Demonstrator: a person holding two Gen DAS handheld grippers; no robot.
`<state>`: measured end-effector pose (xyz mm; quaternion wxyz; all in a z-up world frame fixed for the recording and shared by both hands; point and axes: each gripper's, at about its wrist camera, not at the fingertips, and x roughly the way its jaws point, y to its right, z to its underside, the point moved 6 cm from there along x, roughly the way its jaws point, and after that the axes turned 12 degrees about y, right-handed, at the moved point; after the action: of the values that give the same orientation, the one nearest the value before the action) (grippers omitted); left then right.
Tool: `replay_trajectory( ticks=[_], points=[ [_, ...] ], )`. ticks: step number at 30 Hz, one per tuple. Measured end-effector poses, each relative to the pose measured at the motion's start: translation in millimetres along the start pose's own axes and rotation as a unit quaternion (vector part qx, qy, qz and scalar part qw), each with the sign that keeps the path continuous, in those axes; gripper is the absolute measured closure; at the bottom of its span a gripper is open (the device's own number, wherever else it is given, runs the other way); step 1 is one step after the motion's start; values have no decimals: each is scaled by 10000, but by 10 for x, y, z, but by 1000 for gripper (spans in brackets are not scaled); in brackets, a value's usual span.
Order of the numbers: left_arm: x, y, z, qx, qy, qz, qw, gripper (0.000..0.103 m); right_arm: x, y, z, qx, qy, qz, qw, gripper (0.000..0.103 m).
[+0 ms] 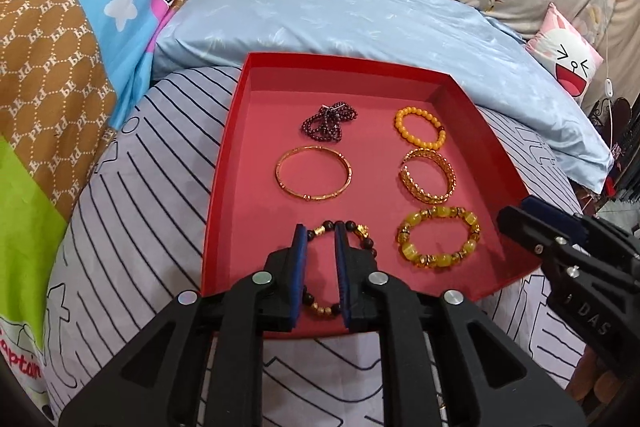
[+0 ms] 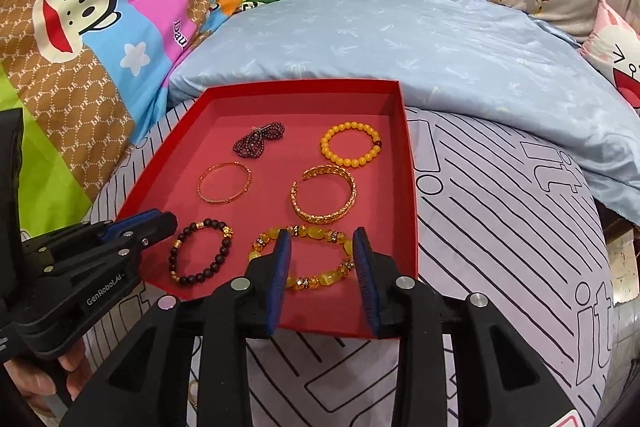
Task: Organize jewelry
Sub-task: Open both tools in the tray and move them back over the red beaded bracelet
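Left wrist, left claw [image 1: 321, 233] narrowly parted (pads straddling dark bracelet [image 1: 352, 233])

Each wrist camera looks steeply down along its own fingers, close above the bed. Both views share the red tray [image 1: 224, 163].
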<state>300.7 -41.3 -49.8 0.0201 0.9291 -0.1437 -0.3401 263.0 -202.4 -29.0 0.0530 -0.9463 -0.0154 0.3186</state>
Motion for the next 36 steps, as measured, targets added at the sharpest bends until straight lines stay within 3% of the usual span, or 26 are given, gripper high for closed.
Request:
replay_trajectory(
  ticks=[11, 20, 36],
  points=[
    [-327, 65, -13, -5, 199, 55, 9998, 89, -330, -8, 23, 58, 155, -41, 9999, 70],
    [-634, 83, 124, -27, 268, 91, 9996, 87, -609, -29, 228, 106, 120, -103, 9998, 70],
    [-987, 159, 777, 4, -56, 156, 9999, 84, -994, -124, 1048, 138, -375, -288, 9988, 70]
  ],
)
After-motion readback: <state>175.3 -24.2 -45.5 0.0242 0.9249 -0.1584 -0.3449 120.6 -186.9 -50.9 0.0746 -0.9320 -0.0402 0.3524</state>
